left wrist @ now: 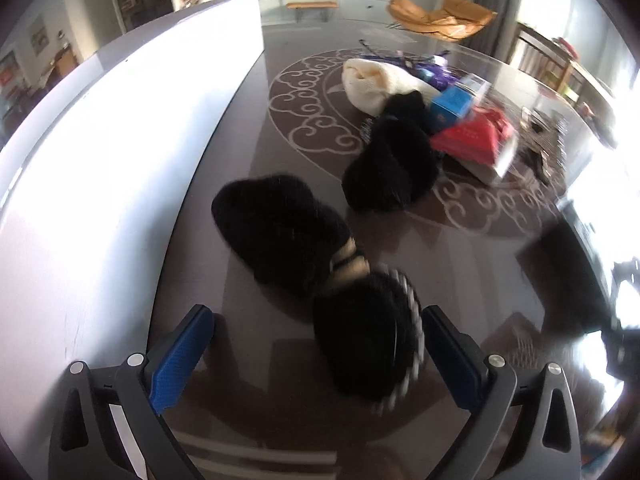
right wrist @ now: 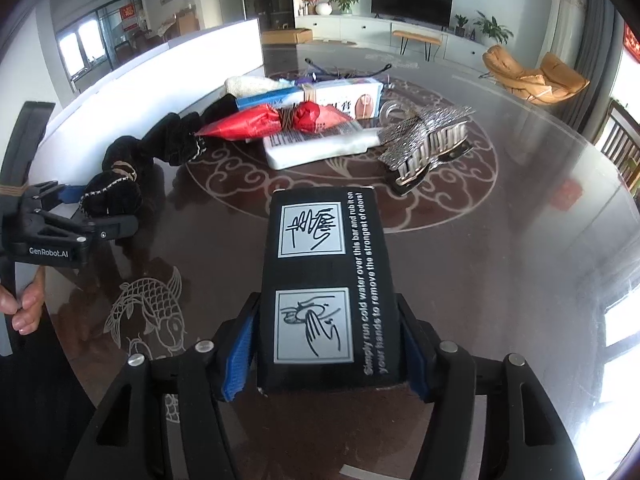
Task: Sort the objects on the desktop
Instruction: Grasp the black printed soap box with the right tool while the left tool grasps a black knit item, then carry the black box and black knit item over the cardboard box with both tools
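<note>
Right hand-held gripper (right wrist: pixel 328 354): jaws closed on the near end of a black box (right wrist: pixel 326 280), blue pads against its two long sides. The box juts straight ahead of the jaws, printed face up. Whether its far end rests on the glossy tabletop (right wrist: pixel 500 280) or is lifted, I cannot tell.

Handling estimate: the box looks like stiff card, probably light, with flat parallel sides that suit a side pinch. The smooth surface may slip if the wrist tilts; a hold nearer mid-length would likely balance it better.

Left hand-held gripper (left wrist: pixel 318 356): jaws wide open, pointing steeply down. A black furry piece with a white-beaded edge (left wrist: pixel 368 344) sits between the jaws, nearer the right pad; no pad appears to press on it. A second black furry piece (left wrist: pixel 280 228) lies just ahead, joined by a tan band (left wrist: pixel 348 264).

Handling estimate: soft, light, compressible, so it will squash and sag. The banded waist looks the firmest place to grip.

Further ahead of the right hand-held gripper: a red wrapped bundle (right wrist: pixel 276 122), a white slab (right wrist: pixel 320 148), a silver glitter item (right wrist: pixel 428 138).
</note>
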Available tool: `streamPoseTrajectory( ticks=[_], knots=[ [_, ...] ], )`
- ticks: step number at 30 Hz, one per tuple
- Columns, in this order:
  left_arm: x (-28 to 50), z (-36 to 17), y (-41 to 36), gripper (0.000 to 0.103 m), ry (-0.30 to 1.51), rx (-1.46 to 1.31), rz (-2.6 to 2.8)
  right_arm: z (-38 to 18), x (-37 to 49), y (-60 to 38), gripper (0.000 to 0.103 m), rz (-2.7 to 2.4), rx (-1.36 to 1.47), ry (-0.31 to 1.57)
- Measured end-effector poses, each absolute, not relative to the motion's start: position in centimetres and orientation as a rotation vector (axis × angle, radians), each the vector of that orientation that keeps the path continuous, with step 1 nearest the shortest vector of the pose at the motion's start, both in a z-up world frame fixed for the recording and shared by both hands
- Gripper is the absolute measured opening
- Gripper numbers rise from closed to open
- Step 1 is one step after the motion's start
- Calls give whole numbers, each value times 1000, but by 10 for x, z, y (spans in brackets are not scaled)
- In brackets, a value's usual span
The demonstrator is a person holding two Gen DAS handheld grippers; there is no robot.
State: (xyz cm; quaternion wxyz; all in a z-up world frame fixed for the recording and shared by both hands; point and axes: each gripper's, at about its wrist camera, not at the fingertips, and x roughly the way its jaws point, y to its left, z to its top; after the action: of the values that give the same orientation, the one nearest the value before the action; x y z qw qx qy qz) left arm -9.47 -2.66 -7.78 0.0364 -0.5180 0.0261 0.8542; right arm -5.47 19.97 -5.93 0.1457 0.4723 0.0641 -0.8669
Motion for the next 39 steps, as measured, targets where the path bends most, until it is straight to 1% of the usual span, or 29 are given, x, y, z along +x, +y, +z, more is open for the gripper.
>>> streamPoseTrajectory(
  ticks=[2,4,5,6,7,8,9,13,18,20,22,26,29,31,34,36,38,39],
  knots=[
    [-107,-78,-24,103,31,-1648,2652,-62,-56,195,77,-2483,1373,197],
    [-119,-78,-20,102,17,-1646,2664,-62,-59,192,77,-2464,1379,204],
    [-119,-75,-18,79,28,-1599,2676,-61,-61,193,71,-2465,1383,190],
    [-116,-70,-15,42,47,-1529,2695,-59,-61,197,61,-2478,1390,175],
    [-112,-67,-13,31,46,-1510,2674,-57,-61,202,60,-2462,1403,139],
    [-109,-66,-14,30,14,-1497,2647,-56,-62,207,60,-2452,1419,104],
    [-102,-63,-17,29,-33,-1463,2633,-55,-60,212,60,-2454,1428,91],
    [-77,-42,-27,29,-129,-1379,2619,-46,-53,226,60,-2459,1442,73],
    [-54,7,-57,29,-304,-1260,2628,-16,-63,211,59,-2427,1387,53],
    [-59,25,-72,29,-347,-1217,2657,4,-73,194,59,-2402,1339,36],
    [-62,45,-109,29,-398,-1181,2703,26,-88,166,60,-2371,1279,42],
    [-79,66,-174,29,-425,-1196,2824,69,-116,92,59,-2290,1148,24],
    [-99,55,-219,29,-457,-1296,2870,95,-136,22,59,-2232,1052,41],
    [-114,40,-243,29,-468,-1390,2874,102,-155,-29,60,-2179,1028,37],
    [-130,14,-265,29,-504,-1512,2840,90,-176,-83,59,-2133,1065,57],
    [-139,-1,-275,30,-484,-1599,2822,73,-188,-113,60,-2107,1112,85],
    [-151,-19,-272,34,-454,-1712,2804,52,-197,-134,61,-2082,1175,109],
    [-156,-25,-273,40,-466,-1772,2773,41,-201,-142,61,-2068,1212,123]
  ],
)
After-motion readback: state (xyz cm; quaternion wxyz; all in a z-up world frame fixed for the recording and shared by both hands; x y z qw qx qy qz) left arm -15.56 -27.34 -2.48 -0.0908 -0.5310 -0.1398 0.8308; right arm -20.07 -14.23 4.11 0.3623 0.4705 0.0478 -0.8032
